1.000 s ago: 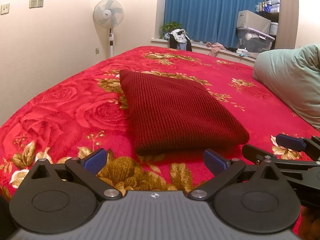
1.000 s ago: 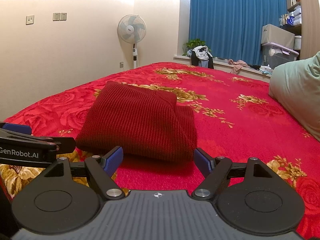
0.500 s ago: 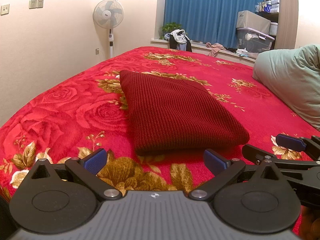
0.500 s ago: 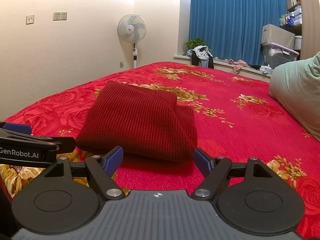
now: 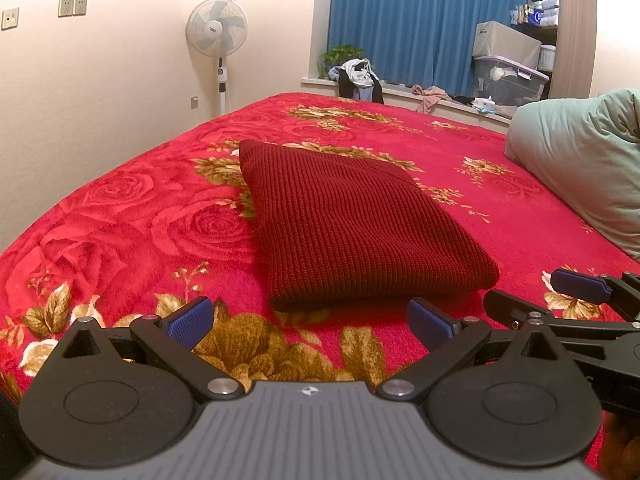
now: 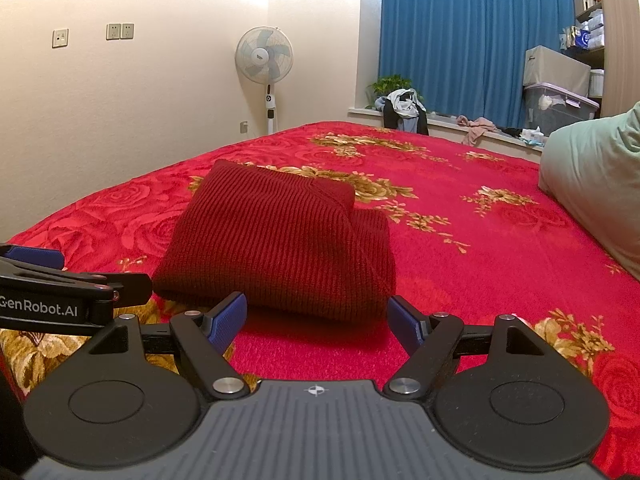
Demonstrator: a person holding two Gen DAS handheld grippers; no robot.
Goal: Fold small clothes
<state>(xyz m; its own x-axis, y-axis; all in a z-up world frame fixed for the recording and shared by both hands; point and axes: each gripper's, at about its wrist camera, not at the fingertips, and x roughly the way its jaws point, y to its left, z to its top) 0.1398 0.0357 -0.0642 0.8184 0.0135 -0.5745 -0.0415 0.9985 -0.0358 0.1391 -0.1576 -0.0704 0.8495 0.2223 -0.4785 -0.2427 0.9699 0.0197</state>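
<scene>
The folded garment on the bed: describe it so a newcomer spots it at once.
A red rose-patterned bedspread fills the view. On it, just ahead of both open grippers, lies the dark red knit sweater, folded into a thick rectangle. Its plain ribbed maroon stands out from the bright floral cover and the pale green pillow.

Cut off by the right edge in both wrist views: pale green pillow (image 5: pixel 580 160), only its near end showing. Hidden under the folded dark red sweater (image 5: pixel 352 232): a patch of the red floral bedspread (image 5: pixel 120 220), plus the sweater's own inner layers and underside. Cropped at the right border of the left wrist view: right gripper (image 5: pixel 568 296), one blue pad and part of the linkage showing. Likewise cropped at the left border of the right wrist view: left gripper (image 6: pixel 60 280). Too small to identify: items on the shelf (image 6: pixel 588 32), contents of the lidded storage box (image 5: pixel 508 84), heap of clothes on the windowsill (image 6: pixel 404 110).
</scene>
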